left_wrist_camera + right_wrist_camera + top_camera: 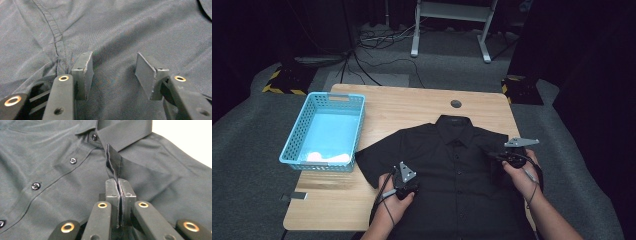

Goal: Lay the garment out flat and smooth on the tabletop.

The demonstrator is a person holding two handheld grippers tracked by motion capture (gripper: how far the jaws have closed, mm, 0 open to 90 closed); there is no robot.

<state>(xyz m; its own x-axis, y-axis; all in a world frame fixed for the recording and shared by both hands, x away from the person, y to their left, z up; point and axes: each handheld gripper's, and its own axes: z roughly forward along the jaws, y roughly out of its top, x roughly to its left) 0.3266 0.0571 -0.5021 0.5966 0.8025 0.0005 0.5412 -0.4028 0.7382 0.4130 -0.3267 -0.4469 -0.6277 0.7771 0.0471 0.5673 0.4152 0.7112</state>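
A black short-sleeved shirt point(457, 165) lies flat and buttoned on the wooden table point(412, 105), collar away from me. My left gripper point(406, 184) rests on its left side beside a seam. In the left gripper view the left gripper point(113, 72) is open, its pads point(86, 72) set apart on the smooth cloth point(125, 30) with nothing pinched. My right gripper point(504, 159) is at the shirt's right side. In the right gripper view the right gripper point(119, 186) is shut on a raised fold of fabric point(113, 162) just below the collar point(125, 132).
A light blue plastic basket point(324, 130) stands at the table's left with something white point(329, 157) at its near end. Bare wood shows behind the collar and at the front left. Cables and a white frame lie on the floor beyond the table.
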